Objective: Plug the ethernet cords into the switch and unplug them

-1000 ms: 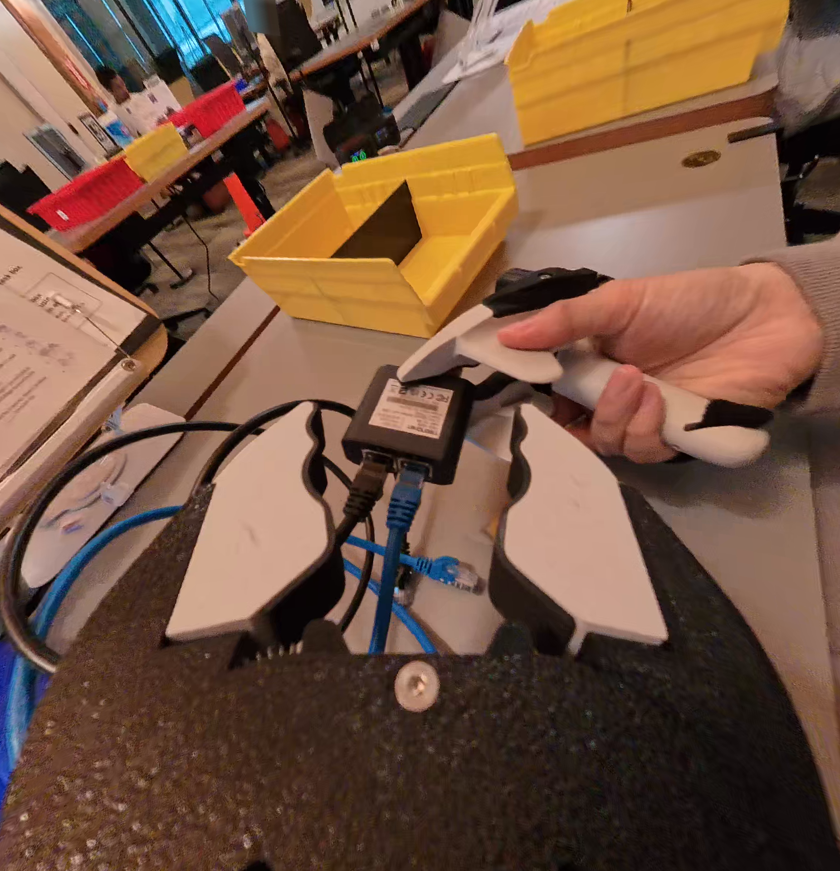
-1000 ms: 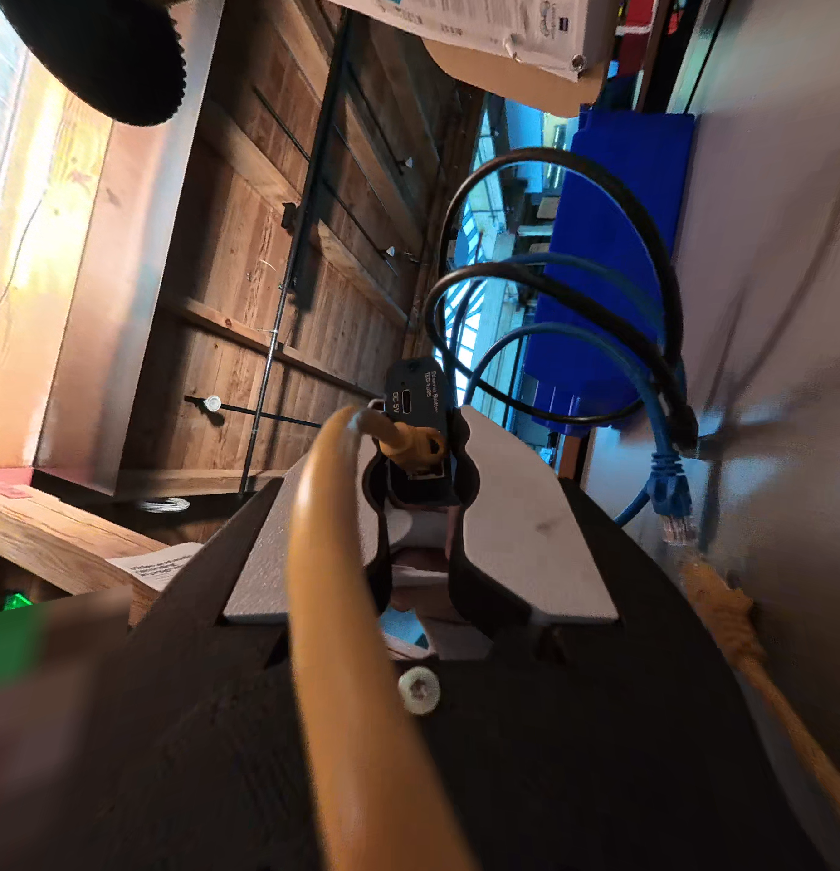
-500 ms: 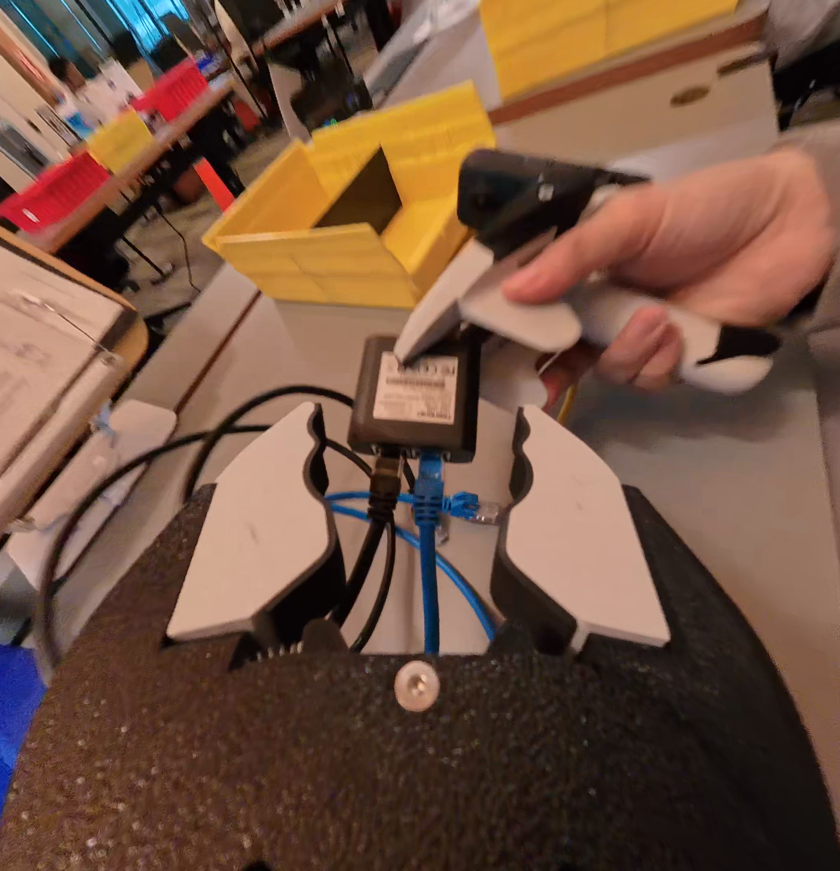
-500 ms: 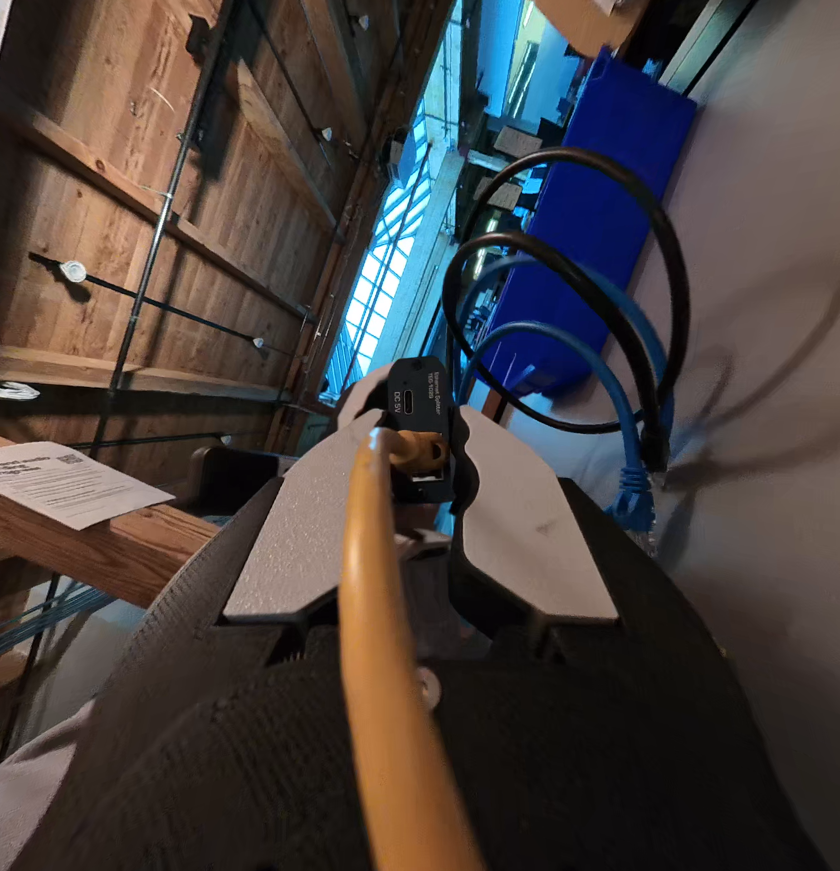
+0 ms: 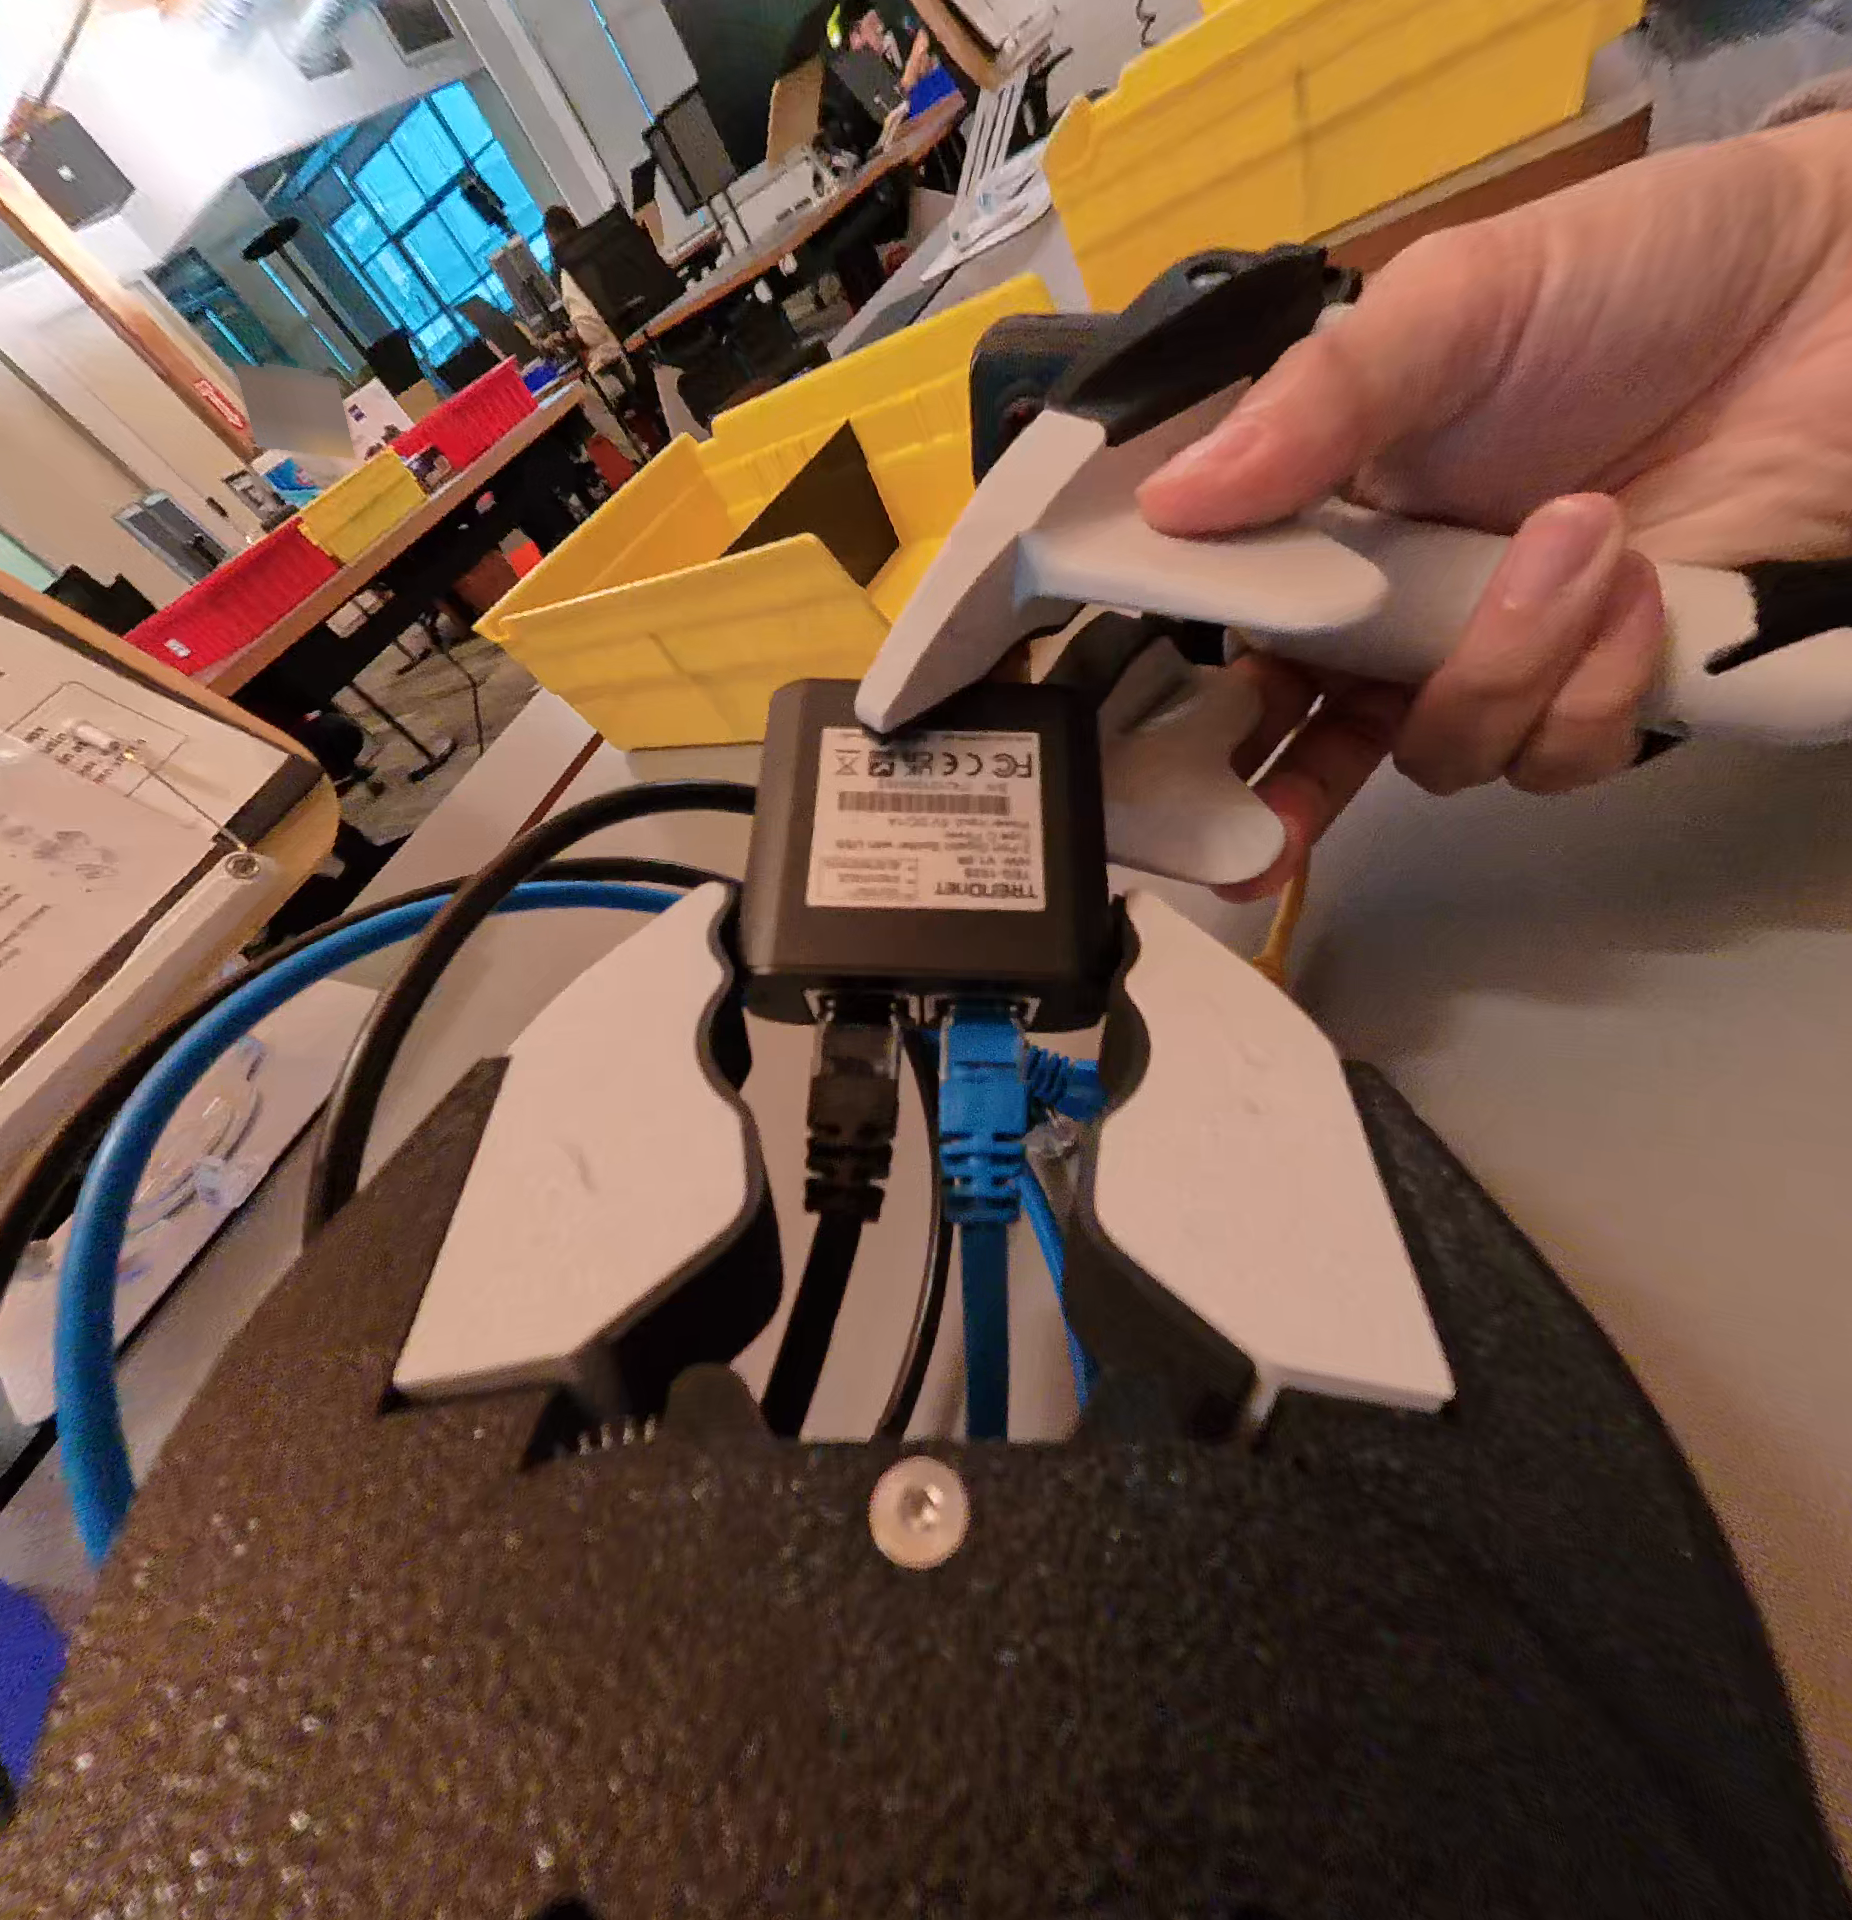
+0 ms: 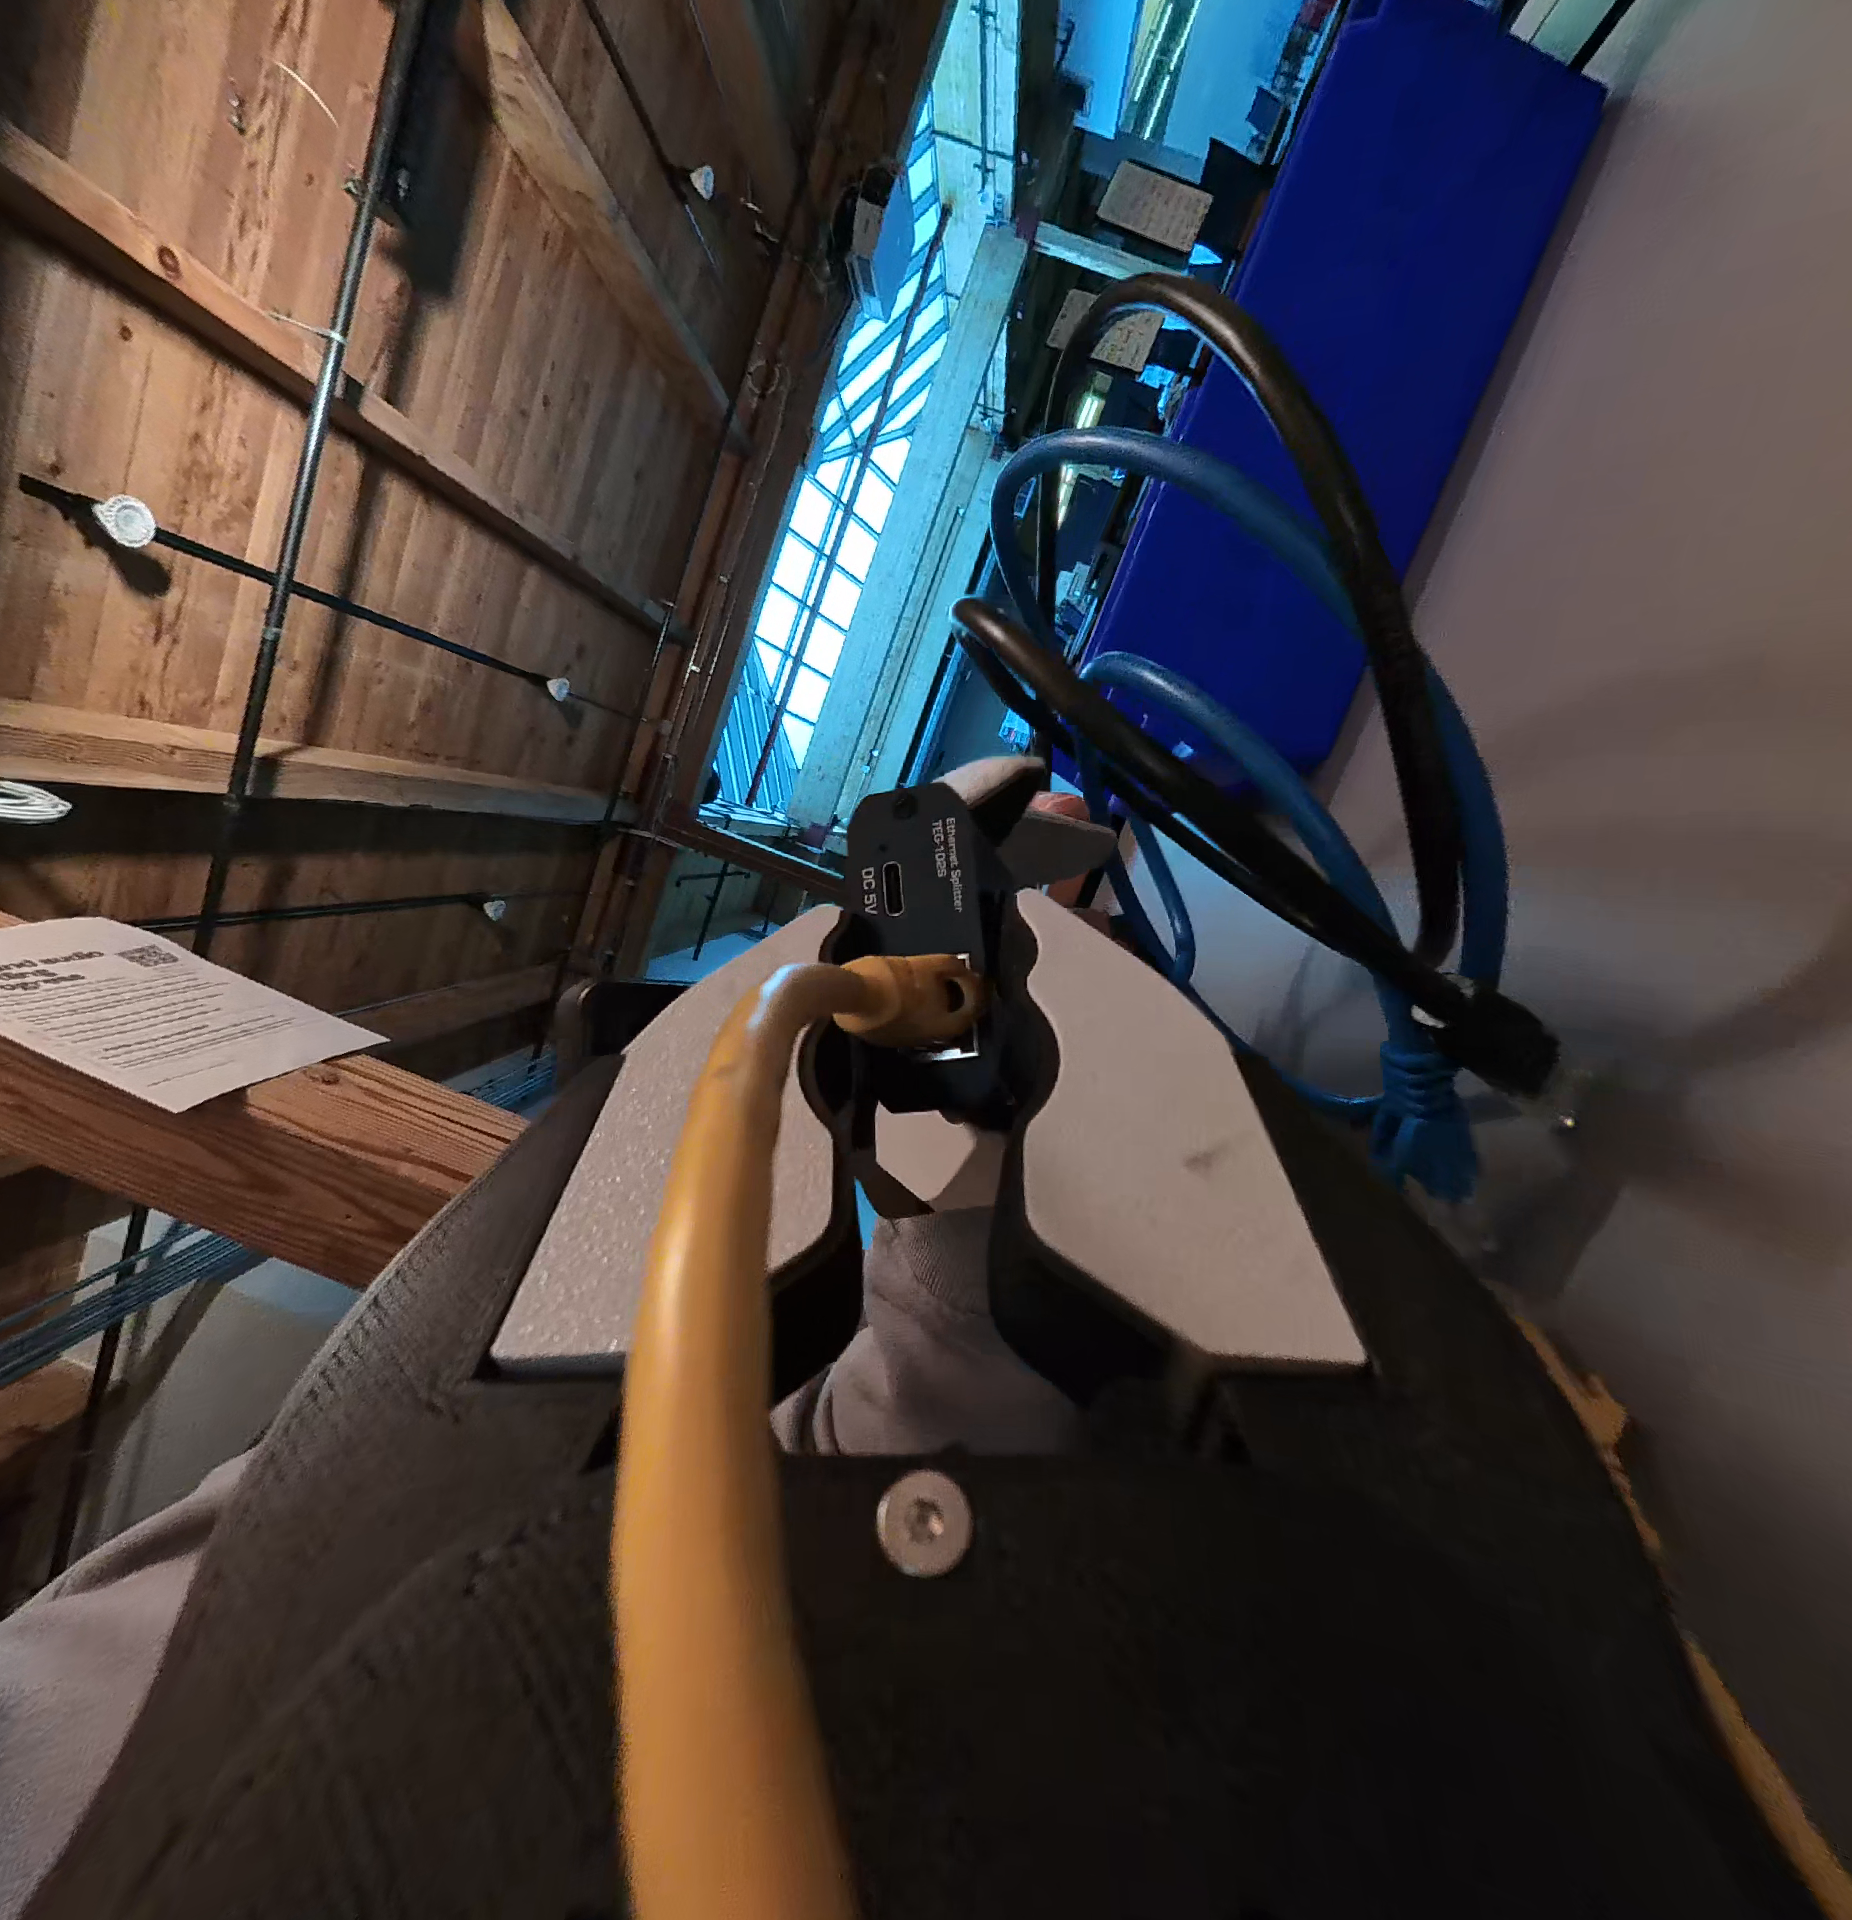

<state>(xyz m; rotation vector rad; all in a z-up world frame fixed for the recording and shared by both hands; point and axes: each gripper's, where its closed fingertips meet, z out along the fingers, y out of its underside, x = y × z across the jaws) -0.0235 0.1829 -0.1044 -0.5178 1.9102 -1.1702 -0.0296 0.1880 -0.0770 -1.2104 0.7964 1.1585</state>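
Note:
The black switch is held off the table by my right gripper, which is shut on its far end. A black cord and a blue cord are plugged into its near ports. My left gripper is open, its fingertips flanking the switch's port end with both cords running between the fingers. In the right wrist view my right gripper clamps the switch, and a yellow cord is plugged into the end facing me.
A yellow bin stands behind the switch on the grey table. A clipboard with papers is at the left. The loose ends of the blue cord and the black cord hang by the table, near a blue bin. My left and right fingertips are right by each other.
The switch and my left gripper have come together: the switch was ahead of the left fingertips and now sits between them. The right gripper has kept its hold.

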